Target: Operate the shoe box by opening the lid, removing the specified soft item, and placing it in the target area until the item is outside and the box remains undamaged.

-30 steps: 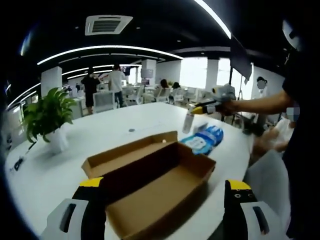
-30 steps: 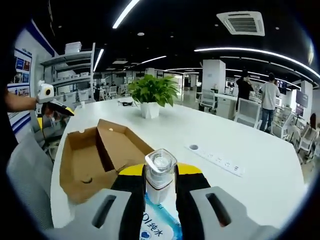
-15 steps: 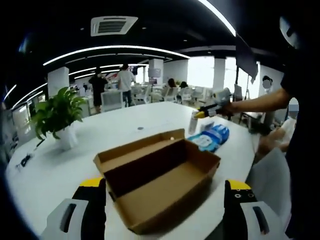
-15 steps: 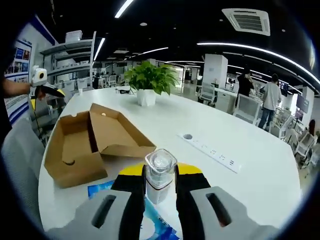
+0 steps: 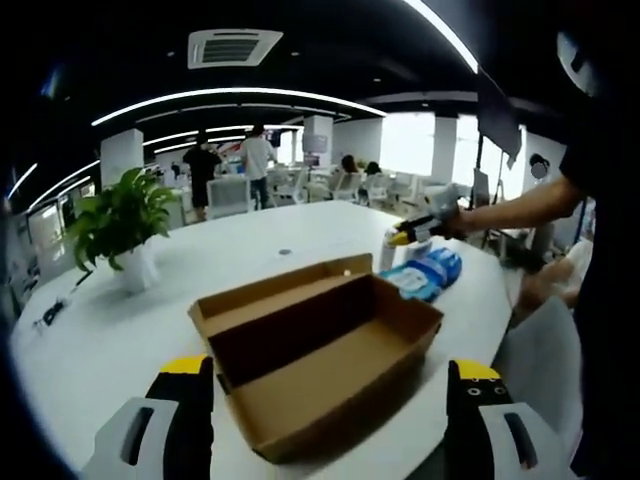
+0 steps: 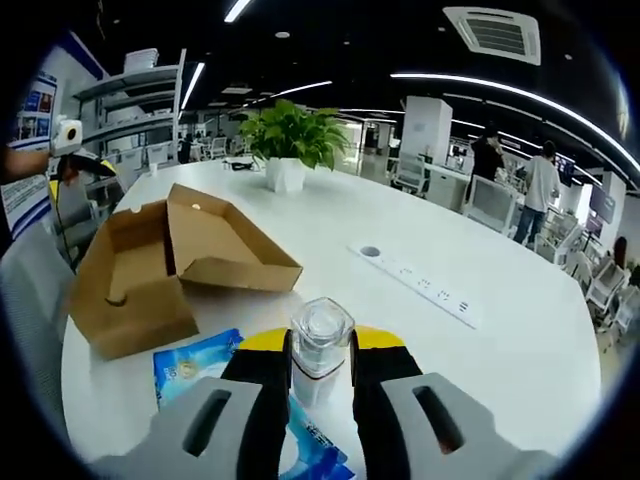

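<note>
In the left gripper view, the left gripper [image 5: 325, 420] rises from the bottom edge with its two yellow-tipped jaws spread wide apart and nothing between them. Just beyond those jaws the brown cardboard shoe box [image 5: 320, 365] sits on the white table [image 5: 200, 270], its lid [image 5: 275, 295] folded back flat on the far side and its inside showing bare cardboard. Past the box's far right corner lies a blue soft pack [image 5: 425, 275] printed with white lettering, outside the box and flat on the table. Right beside it the right gripper [image 5: 400, 238] reaches in from the right, held by a person's hand [image 5: 455, 222], with a small clear bottle [image 5: 388, 252] at its tip. In the right gripper view, the same gripper's jaws are pressed against both sides of the clear bottle, which stands upright between the yellow tips with its cap toward the camera. The blue pack shows directly under and to the left of those jaws, near the table's edge. Beyond it to the left stands the open box, lid down on the table. Farther along the table lie a white power strip [image 6: 415, 285] and a potted green plant [image 6: 290, 140]. People [image 6: 515, 185] stand among desks in the far background.
</note>
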Demonstrator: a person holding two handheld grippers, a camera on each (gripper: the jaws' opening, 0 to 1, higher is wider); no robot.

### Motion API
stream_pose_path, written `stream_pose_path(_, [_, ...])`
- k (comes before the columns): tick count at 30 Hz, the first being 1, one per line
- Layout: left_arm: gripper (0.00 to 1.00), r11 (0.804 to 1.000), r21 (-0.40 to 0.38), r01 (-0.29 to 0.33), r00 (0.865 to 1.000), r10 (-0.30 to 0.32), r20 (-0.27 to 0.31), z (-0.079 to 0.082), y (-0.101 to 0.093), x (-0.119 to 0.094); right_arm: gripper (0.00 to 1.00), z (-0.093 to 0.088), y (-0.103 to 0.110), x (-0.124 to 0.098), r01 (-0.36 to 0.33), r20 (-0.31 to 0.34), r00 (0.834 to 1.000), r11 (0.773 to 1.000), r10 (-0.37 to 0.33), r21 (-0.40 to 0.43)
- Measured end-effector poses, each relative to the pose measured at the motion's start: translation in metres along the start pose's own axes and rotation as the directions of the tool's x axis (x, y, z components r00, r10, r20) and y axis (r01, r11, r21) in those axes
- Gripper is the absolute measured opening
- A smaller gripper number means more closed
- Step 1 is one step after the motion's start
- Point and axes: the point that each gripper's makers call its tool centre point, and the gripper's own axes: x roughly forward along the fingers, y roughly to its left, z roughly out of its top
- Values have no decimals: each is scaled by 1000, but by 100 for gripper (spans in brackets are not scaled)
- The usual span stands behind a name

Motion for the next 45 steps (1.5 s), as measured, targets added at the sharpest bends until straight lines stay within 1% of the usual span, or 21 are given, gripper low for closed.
stream_pose_path(3, [98, 1000, -3, -1, 1000, 1, -4, -2, 0, 0, 20, -4, -1, 1, 6, -8, 1000, 1000, -6, -7])
stream_pose_path(12, [97, 1000, -2, -1, 1000, 1, -11, -4, -3, 2, 21, 0, -1, 1, 29, -10, 1000, 1000, -29, -6])
stream_pose_path(18, [97, 1000, -3, 0, 1000, 0, -12, -3, -5, 3, 21, 0, 0, 2, 24, -16, 1000, 1000, -24, -15])
stream_pose_path(21, [97, 1000, -2, -2, 1000, 2, -13, -4, -3, 2, 21, -1, 0, 2, 18, -21, 1000, 1000, -18, -14])
stream_pose_path(25, [97, 1000, -2, -3, 1000, 3, -12, -3, -3, 2, 26, -5, 2, 2, 6, -32, 999, 1000, -7, -10])
stream_pose_path(28, [97, 1000, -1, -5, 1000, 5, -16, -5, 0, 2, 25, -6, 1, 1, 9, -38, 999, 1000, -9, -7])
stream_pose_path(32, [96, 1000, -9, -15, 1000, 15, -19, -7, 6, 1, 28, -2, -2, -2, 18, -25, 1000, 1000, -18, 7])
stream_pose_path(37, [92, 999, -23, -45, 999, 44, -25, -8, 12, 0, 29, 7, -1, -8, 31, -11, 999, 999, -30, 18])
stream_pose_path(40, [87, 997, -27, -73, 997, 72, -33, -10, 18, -2, 31, 11, -1, -10, 36, 1, 999, 999, -36, 21])
stream_pose_path(45, [77, 992, -44, -115, 992, 113, -54, -15, 29, -4, 31, 25, 3, -18, 37, 24, 999, 999, -38, 14])
